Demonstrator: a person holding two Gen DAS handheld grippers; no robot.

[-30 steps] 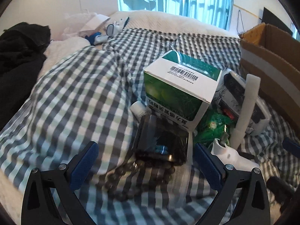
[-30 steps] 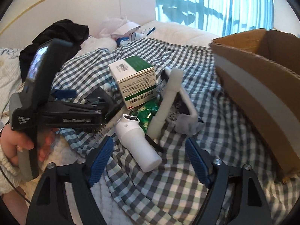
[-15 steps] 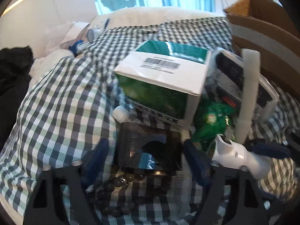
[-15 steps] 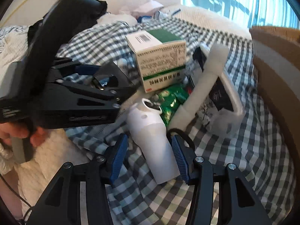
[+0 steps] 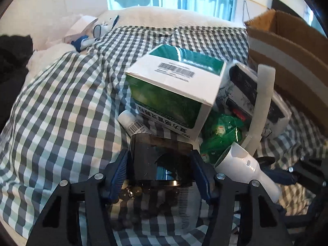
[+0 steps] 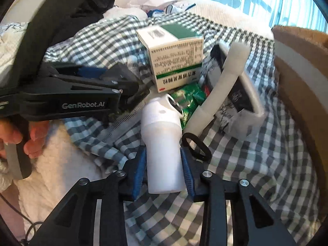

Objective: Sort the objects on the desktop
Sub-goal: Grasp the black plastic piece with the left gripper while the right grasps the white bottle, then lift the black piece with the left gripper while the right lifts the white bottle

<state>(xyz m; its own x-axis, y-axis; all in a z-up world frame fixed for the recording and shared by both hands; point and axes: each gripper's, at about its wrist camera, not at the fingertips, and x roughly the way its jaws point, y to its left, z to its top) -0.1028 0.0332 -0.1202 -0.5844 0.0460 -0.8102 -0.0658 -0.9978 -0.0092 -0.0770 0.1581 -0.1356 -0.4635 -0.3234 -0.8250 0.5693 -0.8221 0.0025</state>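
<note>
Both tongs closing on hard plastic, over soft gingham

Nearest, the right gripper (image 6: 164, 172) has just been closing; its ribbed blue pads now pinch the smooth white cylindrical bottle (image 6: 162, 145). The left gripper (image 5: 161, 171), also just closing, brackets the glossy dark square box (image 5: 162, 160), pads at its sides. At twelve o'clock beyond sits the green-and-white carton (image 5: 174, 94) on the checked cloth (image 5: 61, 102); at two o'clock, the cardboard box (image 5: 287, 47).
</note>
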